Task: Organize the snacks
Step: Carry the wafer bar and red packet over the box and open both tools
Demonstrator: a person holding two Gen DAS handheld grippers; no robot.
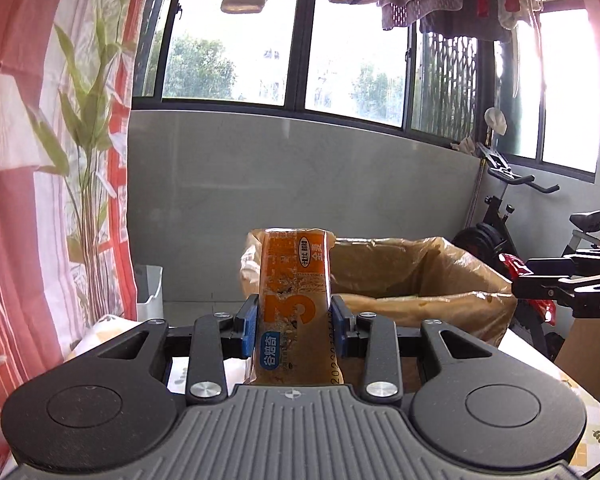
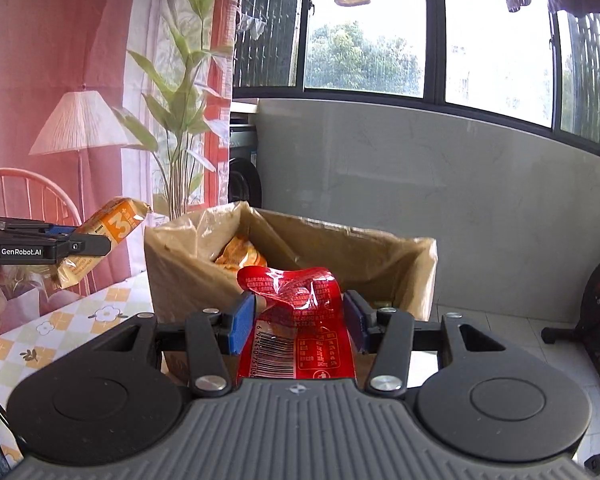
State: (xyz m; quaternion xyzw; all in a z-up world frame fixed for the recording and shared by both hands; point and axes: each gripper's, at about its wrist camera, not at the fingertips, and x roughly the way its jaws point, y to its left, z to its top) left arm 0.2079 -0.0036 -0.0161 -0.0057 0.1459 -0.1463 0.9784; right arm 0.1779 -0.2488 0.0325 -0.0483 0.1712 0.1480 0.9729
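Printed curtain (image 2: 60,100) at left. Left gripper (image 1: 294,326) jaws clamped on orange snack bar (image 1: 296,292), above floral tablecloth (image 2: 60,320). Lined cardboard box (image 2: 300,240) centre. Right gripper (image 2: 298,326) jaws clamped on red packet (image 2: 300,312). Windows (image 1: 356,52) behind; exercise bike (image 1: 500,220) right.

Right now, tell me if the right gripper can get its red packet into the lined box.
Probably yes. The right gripper is clamped on the red packet, and the lined box stands open-topped just ahead. Nothing lies between them; the left gripper with its orange packet is off to the side.
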